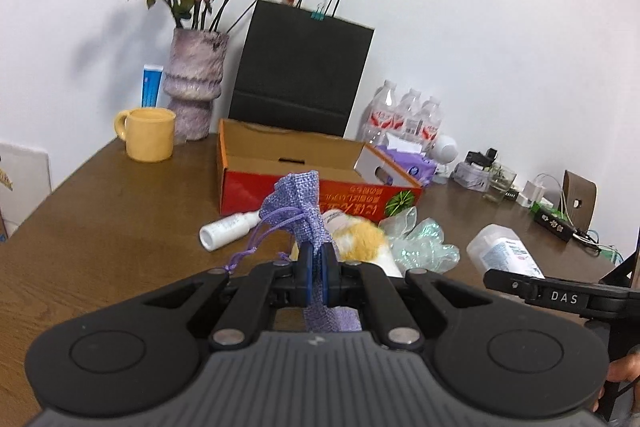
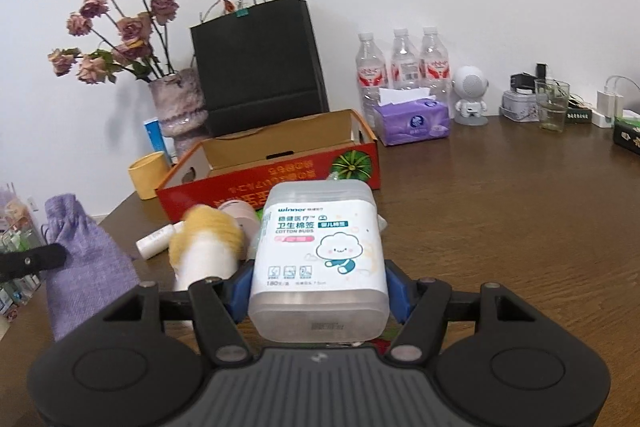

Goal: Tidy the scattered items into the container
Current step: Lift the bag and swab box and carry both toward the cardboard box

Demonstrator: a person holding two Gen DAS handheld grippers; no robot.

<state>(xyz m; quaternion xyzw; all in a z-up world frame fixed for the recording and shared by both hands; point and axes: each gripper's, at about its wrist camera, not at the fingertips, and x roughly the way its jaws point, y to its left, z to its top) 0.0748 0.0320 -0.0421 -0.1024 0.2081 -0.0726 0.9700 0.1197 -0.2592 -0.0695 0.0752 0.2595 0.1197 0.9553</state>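
The lilac drawstring pouch (image 1: 298,205) is pinched flat between the blue pads of the left gripper (image 1: 317,259), whose jaws are clenched on the woven cloth; its gathered neck and purple cords stick up past the fingertips, clear of the table. The right gripper (image 2: 318,281) clasps a translucent cotton-bud box (image 2: 320,259) across its sides, its white label with a cloud cartoon facing the camera, and holds it off the surface.

Just beyond both sets of fingertips lie the loose items: a white tube (image 1: 228,229), a yellow-and-white fluffy thing (image 2: 208,247) and a crumpled iridescent wrapper (image 1: 424,243). Straight ahead of them stands the open red cardboard box (image 1: 316,183), its brown inside bare where visible.

All this rests on a dark brown wood-grain table (image 2: 500,211) set against a white wall. Behind the box are a black paper bag (image 1: 300,75), a mottled vase of dried roses (image 1: 194,83) and a yellow mug (image 1: 148,139) to the left, and to the right three water bottles (image 2: 402,67), a purple tissue pack (image 2: 412,121), a small white robot figure (image 2: 470,95) and a tangle of chargers and cables.
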